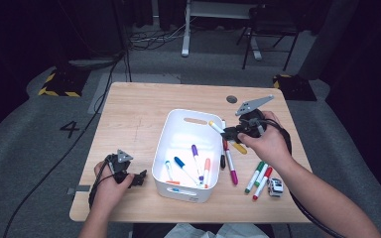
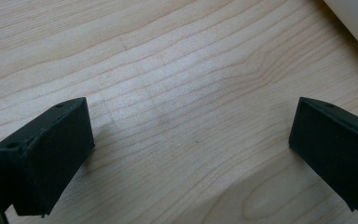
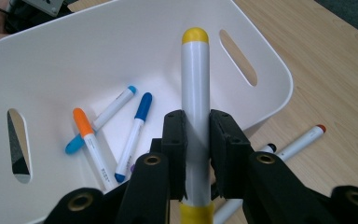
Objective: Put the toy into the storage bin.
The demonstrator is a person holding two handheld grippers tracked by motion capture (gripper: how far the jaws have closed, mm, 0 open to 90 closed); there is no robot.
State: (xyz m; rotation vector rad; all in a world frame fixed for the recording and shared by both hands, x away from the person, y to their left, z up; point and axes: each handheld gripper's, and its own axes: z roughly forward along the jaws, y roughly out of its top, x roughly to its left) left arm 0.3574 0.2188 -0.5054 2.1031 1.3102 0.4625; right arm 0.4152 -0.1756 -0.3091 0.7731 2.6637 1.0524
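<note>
My right gripper [image 1: 232,133] [image 3: 196,140] is shut on a yellow-capped white marker [image 1: 224,134] [image 3: 195,107], held in the air over the right rim of the white bin [image 1: 164,148] [image 3: 74,56]. Its yellow tip points into the bin. Inside lie several markers, among them a blue one [image 1: 183,167] [image 3: 134,135], an orange one [image 1: 207,171] [image 3: 89,140] and a purple one [image 1: 197,157]. My left gripper [image 1: 140,179] [image 2: 191,154] rests low on the bare wood left of the bin, open with nothing between its jaws.
Loose markers lie on the table [image 1: 134,119] right of the bin: a magenta one [image 1: 232,168], two green ones [image 1: 255,176] and a red one [image 1: 264,182]. A small toy car [image 1: 275,187] sits beside them. A grey round grommet [image 1: 232,99] is at the table's back.
</note>
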